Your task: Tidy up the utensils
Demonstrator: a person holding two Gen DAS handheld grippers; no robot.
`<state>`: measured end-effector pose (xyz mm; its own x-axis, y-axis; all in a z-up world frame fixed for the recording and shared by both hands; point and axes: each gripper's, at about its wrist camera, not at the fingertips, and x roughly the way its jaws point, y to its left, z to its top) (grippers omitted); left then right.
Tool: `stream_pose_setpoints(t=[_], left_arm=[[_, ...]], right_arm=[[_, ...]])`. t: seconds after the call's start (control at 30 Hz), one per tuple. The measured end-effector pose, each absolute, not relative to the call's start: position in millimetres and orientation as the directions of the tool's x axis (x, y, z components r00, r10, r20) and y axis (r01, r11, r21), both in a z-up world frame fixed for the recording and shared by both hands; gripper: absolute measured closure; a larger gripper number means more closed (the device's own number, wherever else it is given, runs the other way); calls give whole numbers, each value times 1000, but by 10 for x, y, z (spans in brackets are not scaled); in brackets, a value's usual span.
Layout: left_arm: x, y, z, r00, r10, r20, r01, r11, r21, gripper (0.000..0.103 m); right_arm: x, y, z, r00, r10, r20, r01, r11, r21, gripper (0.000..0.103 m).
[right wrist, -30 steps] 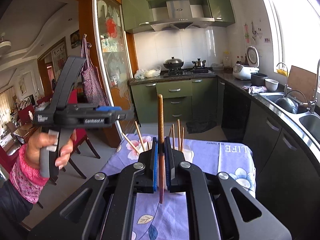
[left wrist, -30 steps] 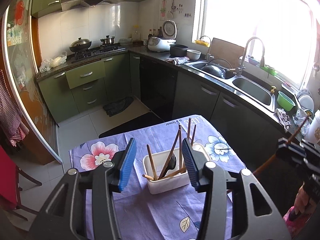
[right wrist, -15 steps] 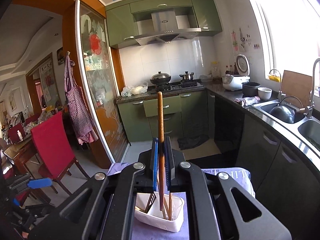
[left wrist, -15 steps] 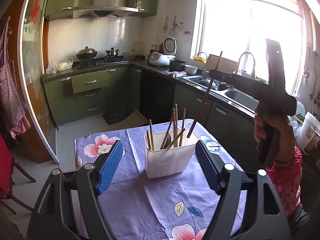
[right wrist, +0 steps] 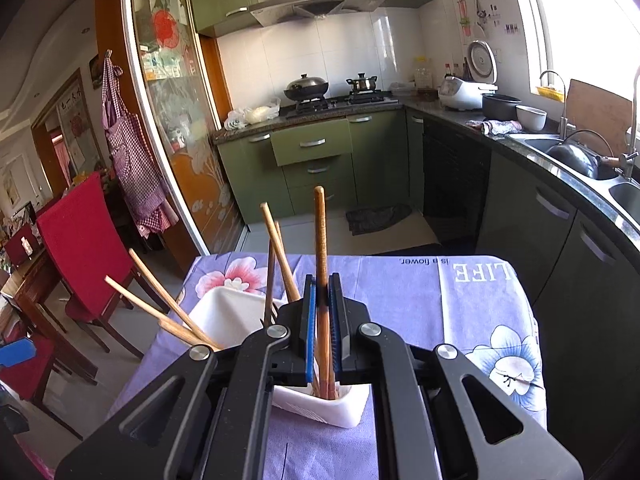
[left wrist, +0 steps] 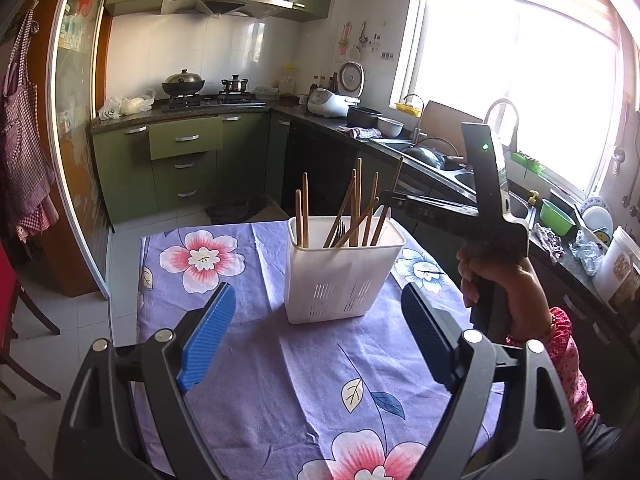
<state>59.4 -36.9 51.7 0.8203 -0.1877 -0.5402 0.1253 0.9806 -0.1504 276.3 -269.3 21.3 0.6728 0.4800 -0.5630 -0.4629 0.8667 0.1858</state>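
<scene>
The white rectangular plastic utensil holder (left wrist: 344,276) with slotted sides is standing upright on the purple floral tablecloth (left wrist: 256,360) covering the table. Several light wooden chopsticks (left wrist: 305,210) are leaning inside it at differing angles, together with a dark metal fork (left wrist: 340,229).

The right gripper (right wrist: 322,320) is pinching a dark reddish-brown wooden chopstick (right wrist: 320,240) between its blue ribbed pads, which are pressing tight against the stick on both sides. The stick is standing nearly upright, its lower end reaching down inside the holder's right-hand part in the right wrist view, its upper end projecting well above the pads. In the left wrist view this gripper is hanging just over the holder's right rim, with the person's hand (left wrist: 500,280) and a pink patterned sleeve (left wrist: 568,360) wrapping around its handle.

The left gripper (left wrist: 320,340) is hovering near the holder on the viewer's side, its jaws opening and standing wide apart. Nothing is lying between its blue ribbed pads; the holder is sitting beyond them, apart from both.
</scene>
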Motion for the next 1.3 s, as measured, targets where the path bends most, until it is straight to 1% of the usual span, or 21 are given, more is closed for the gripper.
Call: stream_pose_setpoints(t=[0.1, 0.2, 0.3, 0.33, 0.37, 0.4, 0.43, 0.47, 0.5, 0.53, 0.57, 0.63, 0.67, 0.7, 0.77, 0.8, 0.83, 0.93, 1.13, 1.3], left_arm=[[578, -344, 458, 823, -186, -536, 113, 980, -167, 21], [544, -336, 416, 834, -163, -527, 93, 983, -156, 16], [517, -337, 374, 838, -143, -527, 82, 987, -139, 12], [515, -335, 350, 838, -139, -527, 78, 988, -136, 11], [515, -337, 323, 838, -135, -529, 76, 988, -133, 9], [519, -338, 290, 836, -131, -533, 73, 989, -129, 7], [524, -336, 254, 833, -129, -537, 71, 989, -128, 7], [525, -330, 216, 831, -129, -542, 69, 989, -130, 7], [527, -324, 176, 828, -132, -545, 70, 989, -133, 7], [531, -316, 136, 825, -133, -549, 69, 988, -137, 7], [528, -319, 95, 822, -134, -553, 68, 988, -139, 7], [512, -325, 12, 819, -134, -558, 66, 988, -139, 7], [499, -329, -24, 819, -132, -558, 67, 988, -136, 7], [486, -345, -50, 820, -132, -557, 70, 989, -131, 7], [444, -371, -113, 825, -128, -551, 74, 990, -119, 7], [418, -388, -138, 827, -124, -548, 75, 991, -110, 7], [392, -402, -160, 830, -121, -544, 77, 992, -103, 7], [323, -424, -199, 835, -113, -538, 74, 993, -94, 7], [179, -382, -226, 845, -114, -523, 64, 991, -114, 7], [94, -329, -253, 845, -92, -526, 39, 993, -110, 7]], right_arm=[[2701, -2672, 94, 667, 477, -572, -465, 867, 181, 95], [2587, -2727, 59, 675, 475, -565, -460, 869, 181, 79], [2393, -2879, 102, 697, 473, -539, -453, 873, 180, 79], [2311, -2929, 102, 707, 469, -529, -447, 876, 179, 76], [2220, -2979, 100, 716, 464, -521, -442, 880, 176, 72], [2118, -3026, 79, 724, 458, -515, -437, 883, 172, 63], [2006, -3077, 62, 731, 454, -510, -433, 886, 168, 59], [1895, -3122, 26, 736, 448, -507, -430, 888, 161, 58], [1784, -3168, -17, 743, 438, -507, -423, 893, 152, 53], [1667, -3219, -57, 751, 427, -504, -414, 899, 145, 45], [1551, -3268, -103, 758, 420, -499, -408, 902, 138, 41], [1319, -3368, -192, 770, 409, -490, -400, 907, 129, 27], [1204, -3420, -236, 778, 401, -484, -390, 912, 128, 23], [1092, -3474, -281, 787, 392, -476, -378, 917, 130, 15], [865, -3568, -357, 807, 378, -454, -357, 924, 136, 11], [748, -3601, -392, 820, 363, -442, -341, 931, 131, 6], [636, -3627, -411, 834, 346, -429, -326, 937, 122, 5], [391, -3643, -426, 860, 310, -404, -299, 950, 92, 5], [178, -3507, -285, 882, 297, -365, -304, 952, 41, 5], [139, -3450, -241, 884, 287, -369, -294, 955, 38, 5]])
